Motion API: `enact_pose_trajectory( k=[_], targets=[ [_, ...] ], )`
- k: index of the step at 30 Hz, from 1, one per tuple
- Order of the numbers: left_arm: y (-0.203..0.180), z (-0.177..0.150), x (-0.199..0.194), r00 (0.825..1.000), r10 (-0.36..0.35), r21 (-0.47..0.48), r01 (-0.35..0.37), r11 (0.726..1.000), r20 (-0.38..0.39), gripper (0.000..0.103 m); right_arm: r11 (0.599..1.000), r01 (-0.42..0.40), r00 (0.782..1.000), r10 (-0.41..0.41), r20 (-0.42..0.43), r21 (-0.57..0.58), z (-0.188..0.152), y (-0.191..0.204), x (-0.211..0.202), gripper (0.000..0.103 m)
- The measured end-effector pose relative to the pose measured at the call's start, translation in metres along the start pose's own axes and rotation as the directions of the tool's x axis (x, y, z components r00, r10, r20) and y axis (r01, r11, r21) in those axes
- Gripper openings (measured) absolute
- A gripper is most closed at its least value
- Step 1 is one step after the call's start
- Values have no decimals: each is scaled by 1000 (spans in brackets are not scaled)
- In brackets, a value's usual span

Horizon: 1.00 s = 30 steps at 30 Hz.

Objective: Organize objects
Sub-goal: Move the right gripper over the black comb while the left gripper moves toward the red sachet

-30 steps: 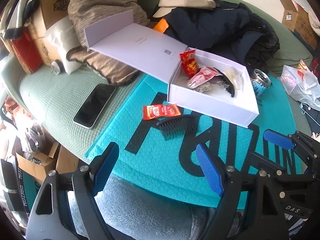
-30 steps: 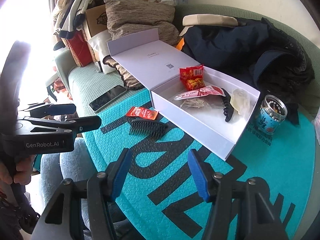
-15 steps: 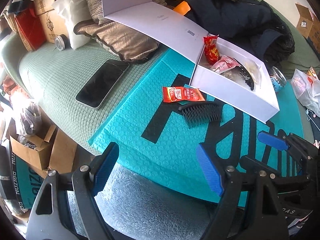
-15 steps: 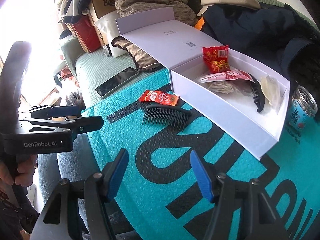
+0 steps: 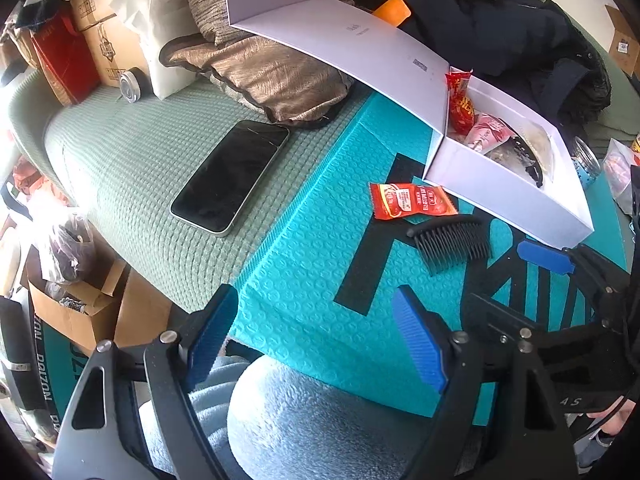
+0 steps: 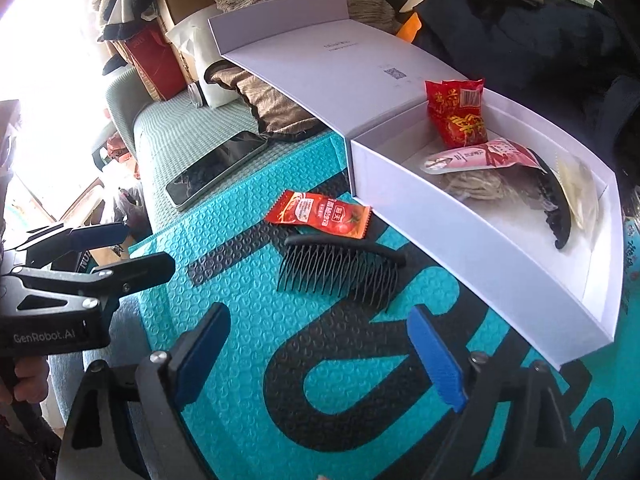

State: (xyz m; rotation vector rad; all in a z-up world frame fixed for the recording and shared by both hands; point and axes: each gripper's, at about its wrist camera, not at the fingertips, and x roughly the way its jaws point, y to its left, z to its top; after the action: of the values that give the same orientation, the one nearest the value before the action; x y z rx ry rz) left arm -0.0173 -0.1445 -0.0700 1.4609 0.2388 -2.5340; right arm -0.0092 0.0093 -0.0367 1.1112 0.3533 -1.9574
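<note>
the print on the red sauce packet (image 6: pixel 320 214) is too small to read. in the white box (image 5: pixel 520 196), the near wall hides the lower part of the snack bags (image 5: pixel 486 136). the can (image 5: pixel 586 158) shows only its top behind the box. the black jacket (image 6: pixel 520 28) is cut by the picture's edge.

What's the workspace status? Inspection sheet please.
Surface: teal mat over green cushion.
Job's things: black comb and ketchup sachet on the mat beside open white box; box holds red snack packet, pink packet, black hair clip.
Clutter: phone, pillow, dark jacket, can.
Grippers: left gripper, right gripper open, empty.
Cables: nothing seen.
Surroundings: cardboard boxes.
</note>
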Motion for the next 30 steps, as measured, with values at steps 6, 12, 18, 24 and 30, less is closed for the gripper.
enact_pose_trajectory(
  k=[6,12,18,24,30],
  targets=[
    [13,9,11,1000,5,-19,-5,1000,-5,79,999,39,999,-39,-28,2,14,2,24,92],
    [24,16,23,1000,-1,-44,0,999,-17,79,998,63,996,-61,-71,20,21,0,44,92],
    [28,22,28,1000,-25,-58,24,998,-17,79,994,102,993,-99,-68,37,24,0,53,93],
    [22,29,30,999,-50,-46,50,998,-12,79,991,129,990,-128,-59,24,22,-4,51,84],
    [2,37,34,996,-92,4,92,996,-13,79,995,89,994,-86,-69,44,15,-14,40,83]
  ],
)
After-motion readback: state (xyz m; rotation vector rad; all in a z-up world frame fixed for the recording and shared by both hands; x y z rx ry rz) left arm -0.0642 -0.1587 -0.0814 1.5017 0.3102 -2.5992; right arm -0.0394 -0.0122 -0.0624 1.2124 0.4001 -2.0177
